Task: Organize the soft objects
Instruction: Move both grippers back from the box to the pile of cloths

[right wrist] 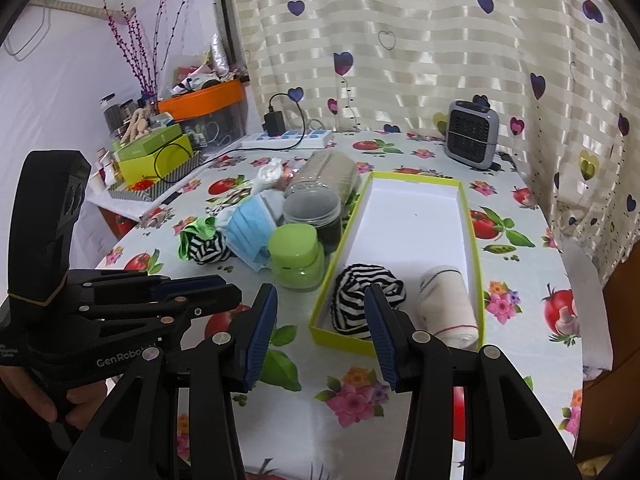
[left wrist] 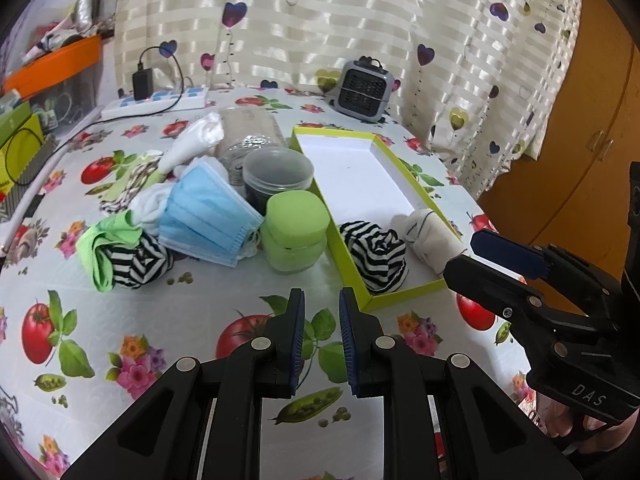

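- My left tongs (left wrist: 322,344) hover empty over the near part of the desk (left wrist: 200,312), which wears a tomato-and-flower printed oilcloth; the jaws stand slightly parted with nothing between them.
- My right tongs (right wrist: 322,336) are released wider, also empty, aimed at the near end of the shallow lime-green cardboard tray with a white floor (right wrist: 472,240).
- Two soft items already lie side by side at the tray's near end, probably packed there to leave the far floor free: a black-and-white striped rolled cloth (right wrist: 352,300) and a cream rolled cloth with a thin dark stripe (right wrist: 448,300).
- Left of the tray sits the unsorted heap: a green-and-striped bundled cloth (left wrist: 120,256), a pale blue pleated face mask (left wrist: 208,216) and a white crumpled cloth (left wrist: 196,140), all limp and loosely folded.
- A lime-lidded jar (left wrist: 296,232) and a clear plastic tub (left wrist: 276,176), being rigid, presumably stay out.
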A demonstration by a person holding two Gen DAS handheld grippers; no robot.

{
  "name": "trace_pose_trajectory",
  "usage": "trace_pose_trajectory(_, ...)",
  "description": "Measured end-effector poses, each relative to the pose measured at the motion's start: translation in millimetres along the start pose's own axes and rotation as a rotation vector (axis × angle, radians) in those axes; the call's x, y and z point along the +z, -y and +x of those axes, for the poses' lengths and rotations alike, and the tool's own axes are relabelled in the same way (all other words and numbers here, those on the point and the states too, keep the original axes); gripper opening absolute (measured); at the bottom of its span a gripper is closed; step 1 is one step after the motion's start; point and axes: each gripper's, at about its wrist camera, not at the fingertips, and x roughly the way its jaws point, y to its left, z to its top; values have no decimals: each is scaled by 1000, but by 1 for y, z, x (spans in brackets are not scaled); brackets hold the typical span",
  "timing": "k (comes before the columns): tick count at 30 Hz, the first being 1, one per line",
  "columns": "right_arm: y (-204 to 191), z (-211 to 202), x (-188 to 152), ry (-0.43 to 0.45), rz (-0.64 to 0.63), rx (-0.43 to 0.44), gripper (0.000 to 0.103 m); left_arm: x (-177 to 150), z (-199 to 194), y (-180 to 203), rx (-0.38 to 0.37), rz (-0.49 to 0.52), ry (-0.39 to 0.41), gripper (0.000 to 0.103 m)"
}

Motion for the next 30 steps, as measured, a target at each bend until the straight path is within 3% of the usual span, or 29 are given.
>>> trace_pose_trajectory(14, -18, 7, 4, -3, -49, 42, 46, -4, -6, -26, 31, -61, 7, 17)
trace_pose_trajectory(30, -52, 30, 18, -11, -129, 117, 46, -4, -20, -89, 109, -188, 33, 22)
